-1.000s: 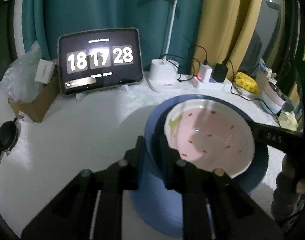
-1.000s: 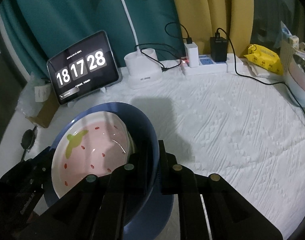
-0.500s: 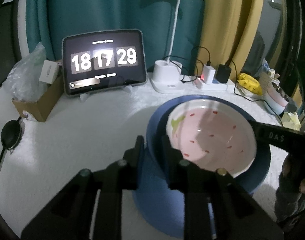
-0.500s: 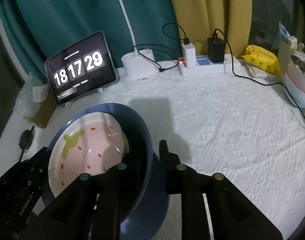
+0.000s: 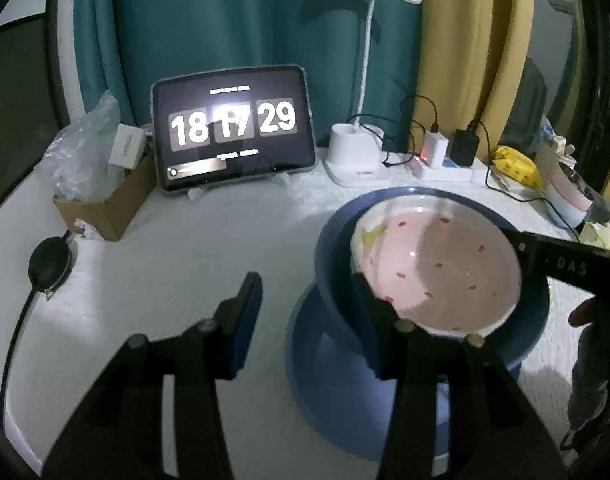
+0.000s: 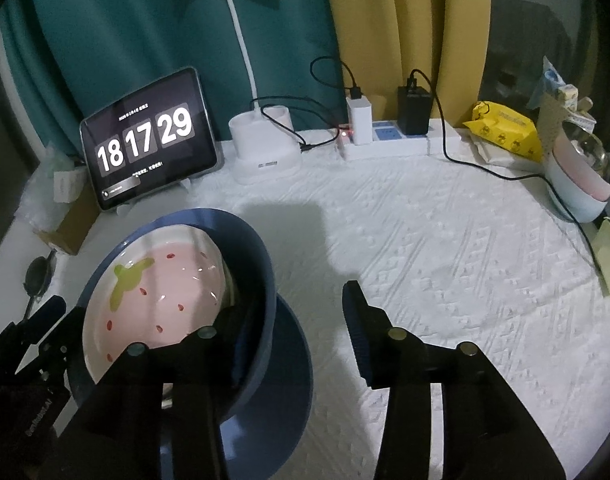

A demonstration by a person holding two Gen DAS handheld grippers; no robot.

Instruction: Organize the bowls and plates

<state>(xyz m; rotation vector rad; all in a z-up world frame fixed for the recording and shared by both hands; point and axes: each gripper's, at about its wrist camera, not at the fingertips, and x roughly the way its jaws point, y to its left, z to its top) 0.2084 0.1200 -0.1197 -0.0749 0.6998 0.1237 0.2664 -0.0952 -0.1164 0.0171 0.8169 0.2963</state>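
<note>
A pink strawberry-pattern bowl sits nested in a blue bowl, which rests on a blue plate on the white table. My left gripper is open, its right finger inside the blue bowl's near-left rim and its left finger out over the table. In the right wrist view the pink bowl, blue bowl and blue plate show at lower left. My right gripper is open, its left finger inside the blue bowl's right rim and its right finger outside.
A tablet clock, a white desk lamp base, a power strip with chargers and a cardboard box with a plastic bag line the back. A yellow packet and a pink-white container stand at right.
Both grippers have opened: each was shut on the blue bowl's rim and now stands with jaws wide apart. The bowls stay on the plate.
</note>
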